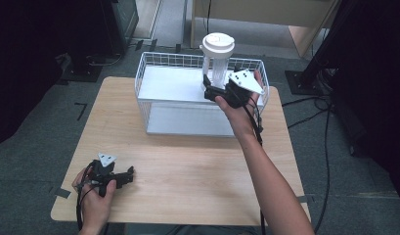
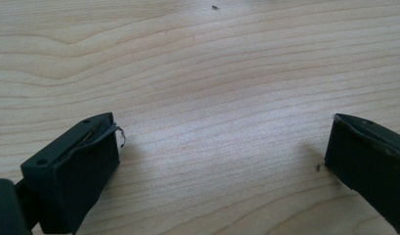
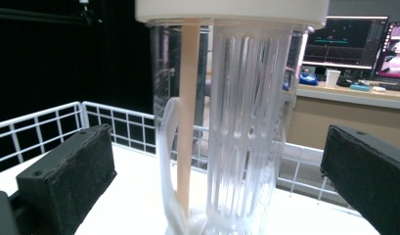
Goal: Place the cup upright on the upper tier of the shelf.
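A tall clear pitcher (image 1: 217, 61) with a white lid stands upright on the top shelf of a white wire basket rack (image 1: 153, 66) at the back of the wooden table (image 1: 188, 166). My right gripper (image 1: 209, 88) is at the pitcher's base, open; in the right gripper view the pitcher (image 3: 232, 127) stands between the two spread jaws, touching neither. A handle (image 3: 168, 161) curves down its left side. My left gripper (image 1: 126, 175) rests low over the table's front left, open, with bare wood (image 2: 212, 122) between its jaws.
The rack's lower shelf (image 1: 188, 120) faces the person. Cables (image 1: 310, 117) trail on the floor to the right. Dark stands (image 1: 85, 68) sit behind the table's left corner. Monitors (image 3: 354, 44) and a desk lie beyond the rack in the right gripper view.
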The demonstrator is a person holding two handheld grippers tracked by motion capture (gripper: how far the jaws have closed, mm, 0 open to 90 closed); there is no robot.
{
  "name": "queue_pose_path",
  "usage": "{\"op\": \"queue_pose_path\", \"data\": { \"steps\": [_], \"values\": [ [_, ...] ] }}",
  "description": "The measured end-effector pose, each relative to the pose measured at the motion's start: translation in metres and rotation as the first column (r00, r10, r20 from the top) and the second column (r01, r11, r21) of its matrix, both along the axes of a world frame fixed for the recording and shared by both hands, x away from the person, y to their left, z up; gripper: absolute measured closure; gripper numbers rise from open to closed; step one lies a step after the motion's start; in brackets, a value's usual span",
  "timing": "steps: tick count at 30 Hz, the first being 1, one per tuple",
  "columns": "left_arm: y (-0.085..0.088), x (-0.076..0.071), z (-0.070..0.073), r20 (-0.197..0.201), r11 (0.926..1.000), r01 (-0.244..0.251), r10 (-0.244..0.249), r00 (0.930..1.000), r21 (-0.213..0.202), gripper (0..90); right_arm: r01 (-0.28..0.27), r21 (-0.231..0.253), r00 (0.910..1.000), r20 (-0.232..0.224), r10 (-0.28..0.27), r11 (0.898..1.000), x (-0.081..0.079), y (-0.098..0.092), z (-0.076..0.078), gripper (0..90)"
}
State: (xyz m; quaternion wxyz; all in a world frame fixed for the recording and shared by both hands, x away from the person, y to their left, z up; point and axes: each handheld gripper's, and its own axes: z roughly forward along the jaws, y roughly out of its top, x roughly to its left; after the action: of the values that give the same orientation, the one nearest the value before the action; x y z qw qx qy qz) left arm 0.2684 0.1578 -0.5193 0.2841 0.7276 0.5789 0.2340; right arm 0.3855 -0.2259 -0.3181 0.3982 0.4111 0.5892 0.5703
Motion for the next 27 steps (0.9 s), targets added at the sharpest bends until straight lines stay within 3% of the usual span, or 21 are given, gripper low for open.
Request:
{"op": "queue_pose_path", "data": {
  "steps": [10, 21, 27],
  "values": [
    [0.0, 0.0, 0.0, 0.0, 1.0, 0.0, 0.0, 1.0, 0.0, 0.0, -0.024, -0.003, 0.9996, 0.015, 0.024, 1.0, -0.031, -0.012, -0.008, 0.0],
    [0.0, 0.0, 0.0, -0.001, 1.0, 0.0, 0.0, 1.0, 0.0, 0.0, -0.069, -0.023, 0.9972, 0.029, 0.07, 0.997, -0.07, -0.028, -0.025, 0.0],
    [0.0, 0.0, 0.0, -0.001, 1.0, 0.0, 0.0, 1.0, 0.0, 0.0, -0.063, -0.033, 0.9978, 0.02, 0.064, 0.997, -0.085, -0.041, -0.037, 0.0]
  ]
}}
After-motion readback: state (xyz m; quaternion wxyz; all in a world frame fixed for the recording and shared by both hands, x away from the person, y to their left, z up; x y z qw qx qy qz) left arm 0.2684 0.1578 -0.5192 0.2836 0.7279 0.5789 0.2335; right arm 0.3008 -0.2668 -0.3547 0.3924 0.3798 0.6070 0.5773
